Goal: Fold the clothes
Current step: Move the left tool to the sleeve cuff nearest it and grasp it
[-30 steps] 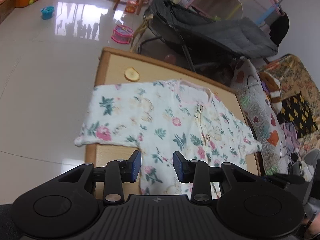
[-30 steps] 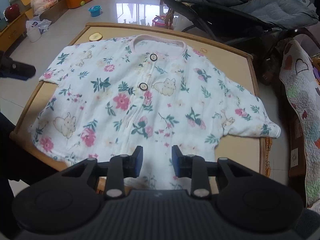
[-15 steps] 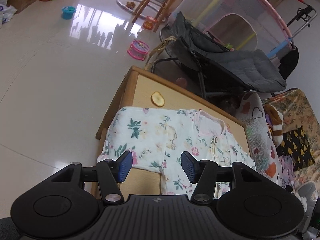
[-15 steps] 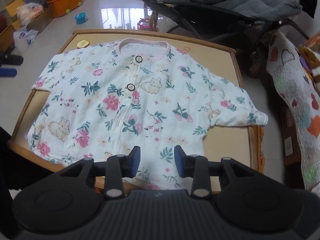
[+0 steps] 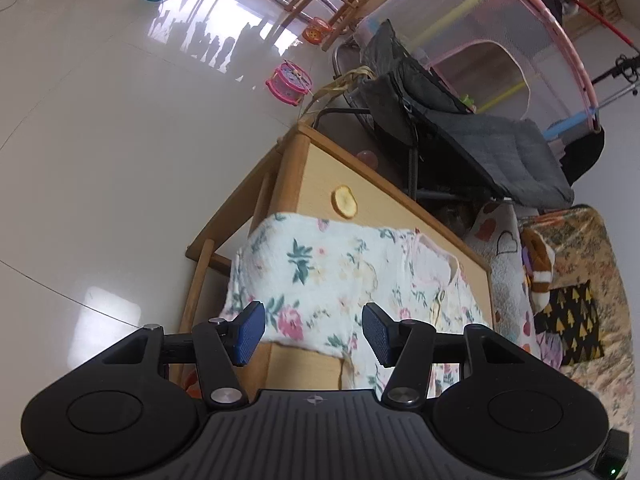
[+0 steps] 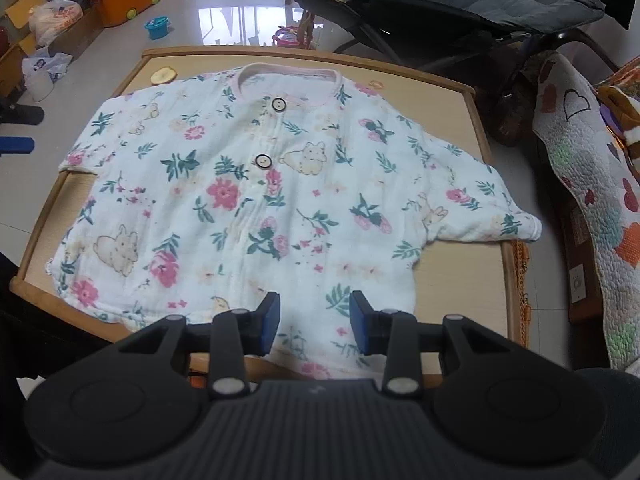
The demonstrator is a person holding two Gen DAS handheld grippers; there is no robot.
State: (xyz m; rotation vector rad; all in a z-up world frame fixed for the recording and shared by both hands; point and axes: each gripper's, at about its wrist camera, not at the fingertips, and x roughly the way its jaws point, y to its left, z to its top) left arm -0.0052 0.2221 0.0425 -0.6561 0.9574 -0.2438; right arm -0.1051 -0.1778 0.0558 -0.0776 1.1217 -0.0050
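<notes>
A white floral baby shirt point(image 6: 260, 192) with a pink collar and two dark buttons lies spread flat on a wooden table point(image 6: 452, 280), sleeves out to both sides. My right gripper point(image 6: 314, 322) is open and empty, hovering over the shirt's bottom hem at the near table edge. In the left wrist view the shirt's left sleeve point(image 5: 320, 276) hangs over the table's side edge. My left gripper point(image 5: 312, 332) is open and empty, just short of that sleeve's end.
A round yellow slice point(image 5: 346, 202) lies on the table's far left corner, also in the right wrist view point(image 6: 163, 76). A dark stroller point(image 6: 440, 4) stands behind the table. A patterned quilt point(image 6: 580, 168) lies to the right. Toys point(image 5: 288, 84) sit on the shiny floor.
My left gripper has moved left and lower, toward the sleeve end, and its jaws have opened wider. My right gripper has drawn back slightly and opened wider. The shirt has not moved.
</notes>
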